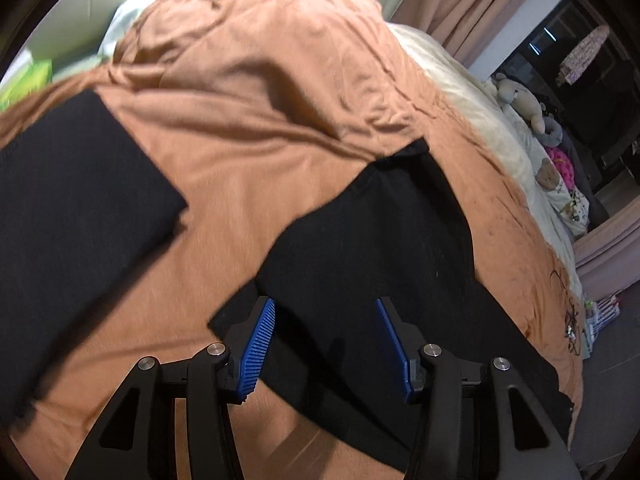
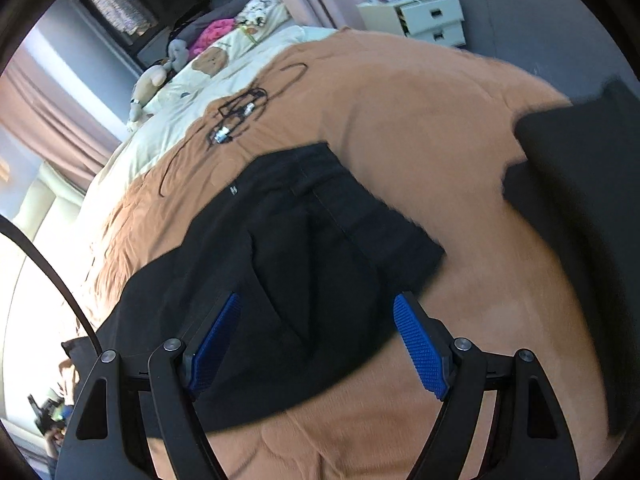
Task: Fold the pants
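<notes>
The pants (image 2: 304,256) lie on the bed (image 2: 400,128), already folded into a short block, near a second dark folded pile (image 1: 72,208). Both the left tongs (image 1: 325,344) and the right tongs (image 2: 316,344) stand wide and empty above them. Perhaps one last fold or stacking remains.

Below my fingers is a bed (image 1: 248,152) spread with a rumpled orange-brown cover; a cream quilt (image 2: 168,132) covers the stretch beyond it. Directly on the orange cover lie the black pants (image 2: 304,248), spread out with the waistband at the far end; a second black fabric piece, folded (image 1: 72,200), lies apart from them (at the left in my left view, at the right in my right one); a tangle of black cable (image 2: 240,114) rests beyond the waistband; soft toys (image 2: 156,80) sit on the cream part.
</notes>
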`<state>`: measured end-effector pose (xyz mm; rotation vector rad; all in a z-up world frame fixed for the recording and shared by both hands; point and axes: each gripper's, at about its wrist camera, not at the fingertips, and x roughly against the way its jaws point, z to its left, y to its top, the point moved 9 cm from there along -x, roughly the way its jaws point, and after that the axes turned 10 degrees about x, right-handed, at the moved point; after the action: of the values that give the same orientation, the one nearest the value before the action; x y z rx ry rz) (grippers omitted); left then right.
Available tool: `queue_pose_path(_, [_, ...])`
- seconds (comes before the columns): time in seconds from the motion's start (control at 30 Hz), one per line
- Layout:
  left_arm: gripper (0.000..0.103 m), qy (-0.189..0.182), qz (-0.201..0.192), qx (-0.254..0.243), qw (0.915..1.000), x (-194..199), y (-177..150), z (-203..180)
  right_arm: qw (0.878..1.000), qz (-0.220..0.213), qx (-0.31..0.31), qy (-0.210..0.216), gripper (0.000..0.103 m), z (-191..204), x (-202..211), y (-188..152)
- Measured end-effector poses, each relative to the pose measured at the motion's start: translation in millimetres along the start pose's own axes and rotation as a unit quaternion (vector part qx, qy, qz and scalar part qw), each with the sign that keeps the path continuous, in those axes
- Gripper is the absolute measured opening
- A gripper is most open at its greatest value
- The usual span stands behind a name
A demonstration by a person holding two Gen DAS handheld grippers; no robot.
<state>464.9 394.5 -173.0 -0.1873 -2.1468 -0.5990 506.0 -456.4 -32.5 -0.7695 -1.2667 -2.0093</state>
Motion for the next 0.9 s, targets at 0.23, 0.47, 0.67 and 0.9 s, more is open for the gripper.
queue_pose_path(0.23, [0.055, -0.031, 0.037, 0.046, 0.9978, -29, -24, 3, 0.997, 0.029, -0.064, 0.016, 0.078, -25, -9, -37])
queue_pose_path(0.47, [0.055, -0.025, 0.013, 0.074, 0.9969, -49, -14, 14, 0.994, 0.038, -0.100, 0.032, 0.078, -41, -21, -55])
queue_pose_path(0.67, [0.035, -0.023, -0.038, 0.092, 0.9948, -37, 14, 25, 0.994, 0.025, -0.091, 0.053, 0.078, -41, -27, -49])
queue_pose_path(0.9, [0.005, -0.010, -0.046, 0.071, 0.9964, -22, 9, 31, 0.995, 0.016, -0.079, 0.059, 0.078, -34, -37, -47])
